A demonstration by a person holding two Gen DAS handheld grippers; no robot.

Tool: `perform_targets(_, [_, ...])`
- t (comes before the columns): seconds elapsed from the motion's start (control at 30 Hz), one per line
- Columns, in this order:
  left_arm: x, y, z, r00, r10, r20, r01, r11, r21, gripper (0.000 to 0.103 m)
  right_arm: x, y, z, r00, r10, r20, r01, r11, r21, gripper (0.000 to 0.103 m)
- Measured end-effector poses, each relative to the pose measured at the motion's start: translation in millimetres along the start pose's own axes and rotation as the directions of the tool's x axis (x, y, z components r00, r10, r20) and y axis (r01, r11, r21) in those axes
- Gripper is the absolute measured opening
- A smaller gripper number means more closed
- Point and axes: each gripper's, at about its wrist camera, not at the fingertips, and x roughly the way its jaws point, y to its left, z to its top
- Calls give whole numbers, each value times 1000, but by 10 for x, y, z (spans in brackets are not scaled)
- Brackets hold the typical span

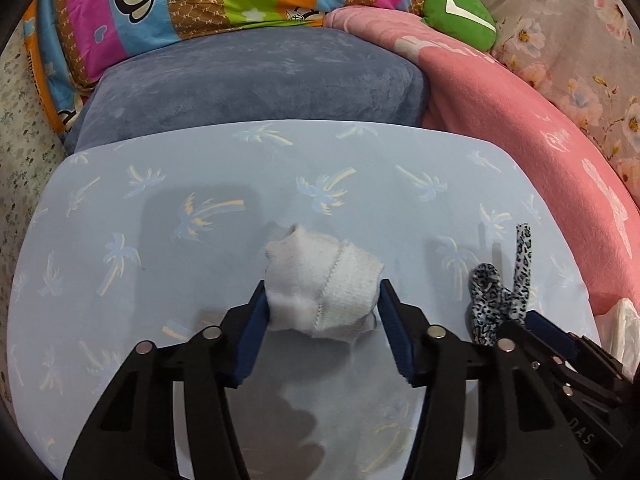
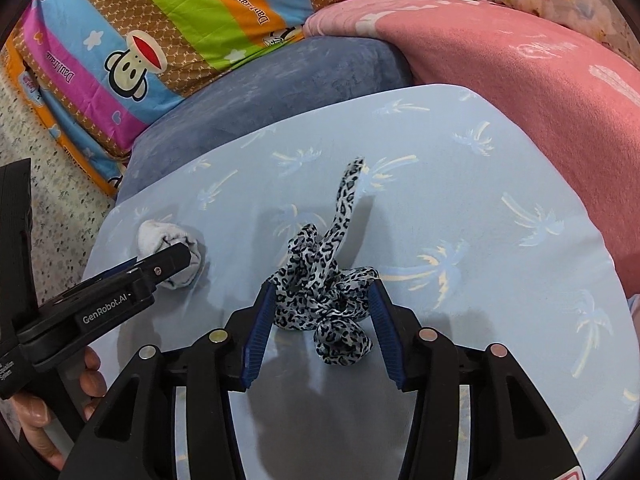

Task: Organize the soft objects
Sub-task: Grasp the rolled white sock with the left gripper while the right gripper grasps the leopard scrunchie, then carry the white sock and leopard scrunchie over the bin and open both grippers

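"GenRobot.AI" on left tongs (image 2: 176, 258)

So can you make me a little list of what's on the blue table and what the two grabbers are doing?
surface: light blue table with a palm-tree print
left gripper: pads pressed on both sides of the white sock
right gripper: pads against the leopard-print scrunchie, its long tail sticking up
sock and scrunchie: apart, sock to the left
behind the table: blue-grey cushion, pink blanket, striped cartoon quilt, green plush
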Motion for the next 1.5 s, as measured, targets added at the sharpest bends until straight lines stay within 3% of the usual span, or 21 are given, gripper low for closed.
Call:
perform_targets(0.1, [-19,-42,-9,1000,-8,-3,8,1000,3,43,28,-33,-6,1000,3,-20,-3,1000,-4,25])
perform_targets(0.23, [-74,-128,-31,1000,-14,-3,14,1000,12,40,-18,-43,-58,1000,-1,-18,1,1000,-8,18])
perform_targets(0.57, [-388,-451,-82,999,-43,27,42,999,30,40,-416,-101,-154,998,12,62,-12,1000,6,17])
perform_targets(0.83, [-729,-843,-119,995,-79,68,74,994,76,40,-1033,-258,-180,986,19,163,-25,999,37,17])
perform_targets(1.2, [-1150,-1574,-297,984,-139,110,118,976,185,40,-1887,-706,-284,959,-13,283,-18,994,107,17])
perform_targets(1.5, [-1331,-2176,-518,975,-201,96,166,944,285,40,-2472,-1245,-499,933,-70,352,2,982,191,17])
